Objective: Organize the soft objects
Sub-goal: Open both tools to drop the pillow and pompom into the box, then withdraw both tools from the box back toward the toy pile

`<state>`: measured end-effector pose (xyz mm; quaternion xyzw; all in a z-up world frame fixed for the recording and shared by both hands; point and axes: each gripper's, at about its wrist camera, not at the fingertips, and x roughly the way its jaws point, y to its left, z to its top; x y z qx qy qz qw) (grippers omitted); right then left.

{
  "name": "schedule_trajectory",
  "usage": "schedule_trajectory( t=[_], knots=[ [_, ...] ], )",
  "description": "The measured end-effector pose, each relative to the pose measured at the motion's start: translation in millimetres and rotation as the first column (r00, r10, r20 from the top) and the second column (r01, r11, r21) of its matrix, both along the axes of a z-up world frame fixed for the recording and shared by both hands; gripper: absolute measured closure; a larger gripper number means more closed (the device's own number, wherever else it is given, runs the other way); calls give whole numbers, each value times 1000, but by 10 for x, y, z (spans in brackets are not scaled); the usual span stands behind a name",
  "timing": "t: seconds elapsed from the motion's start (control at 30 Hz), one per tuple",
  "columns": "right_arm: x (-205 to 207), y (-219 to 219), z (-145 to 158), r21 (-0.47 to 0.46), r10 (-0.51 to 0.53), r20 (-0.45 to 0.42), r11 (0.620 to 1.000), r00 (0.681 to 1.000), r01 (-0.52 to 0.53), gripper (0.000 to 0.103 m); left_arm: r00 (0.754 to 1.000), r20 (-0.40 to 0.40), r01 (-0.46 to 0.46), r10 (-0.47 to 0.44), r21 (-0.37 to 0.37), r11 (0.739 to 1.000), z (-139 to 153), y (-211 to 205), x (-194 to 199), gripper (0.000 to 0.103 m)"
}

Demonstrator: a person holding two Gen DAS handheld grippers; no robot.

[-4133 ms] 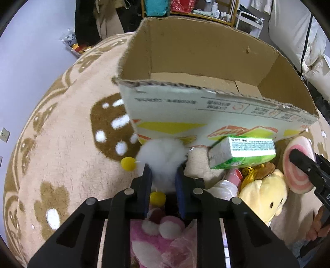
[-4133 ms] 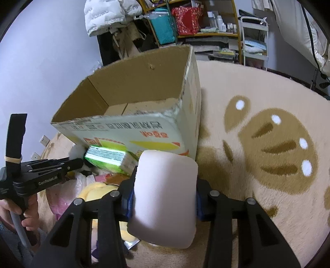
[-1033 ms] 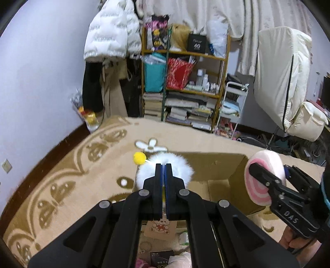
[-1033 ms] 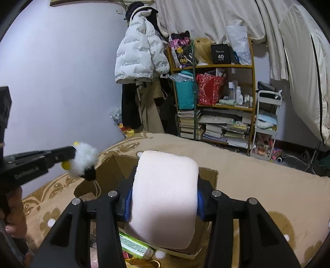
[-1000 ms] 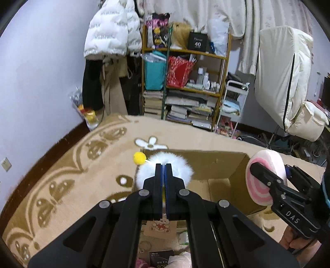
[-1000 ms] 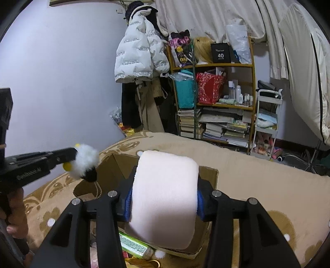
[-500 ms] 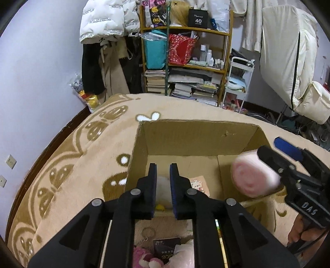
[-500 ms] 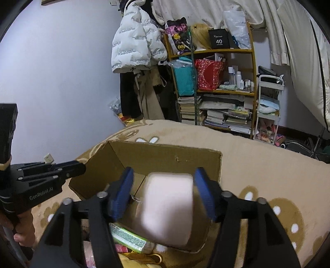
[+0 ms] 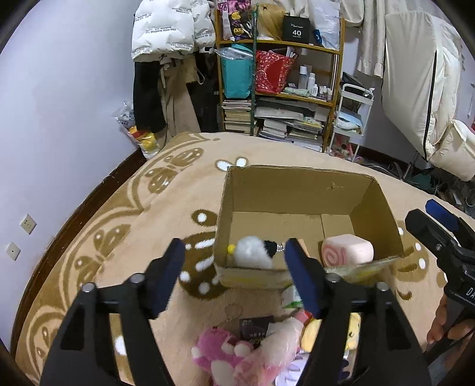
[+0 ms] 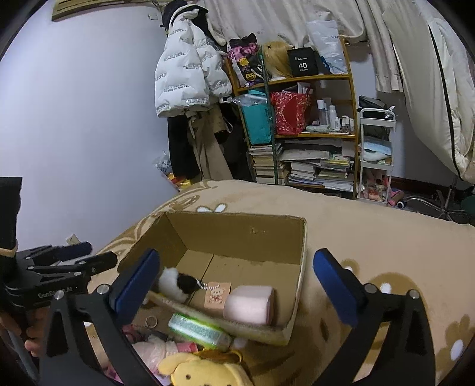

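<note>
Now both claws — left claw (image 9: 233,276), right claw (image 10: 237,282) — opening, empty, above the cardboard box (image 9: 297,175) rim.

Around you, a plain pale lilac wall (image 10: 74,124) at nine o'clock, a beige carpet with brown butterfly patterns (image 9: 124,213) underfoot, a cluttered wooden shelf of books and bottles (image 10: 308,148) at twelve o'clock, a white puffer jacket hanging (image 10: 187,71) at eleven o'clock, cream curtains (image 10: 297,17) above, a white trolley (image 10: 375,160) at one o'clock.
</note>
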<state>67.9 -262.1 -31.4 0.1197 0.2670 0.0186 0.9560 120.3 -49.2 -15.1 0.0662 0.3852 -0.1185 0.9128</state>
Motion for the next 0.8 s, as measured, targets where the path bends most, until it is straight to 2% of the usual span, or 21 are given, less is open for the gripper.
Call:
schedule_trajectory(
  t=[0.13,0.33,0.5,0.8],
  knots=[
    [-166,49,87,9,4,1,1000,1000,-4,0,1000,5,-13,13,-5,1000,81,91,-138,17],
    [-368,133,114,14,1,-7,1000,1000,-1,0,999,19,-39,39,-14,999,191,256,-353,9],
    [-504,217,115,22,9,-14,1000,1000,-9,0,998,12,-56,56,-14,998,229,363,-511,7],
    [-687,366,-1,25,-1,-59,1000,998,2,0,996,-59,-74,73,-20,997,118,485,-634,7]
  ],
)
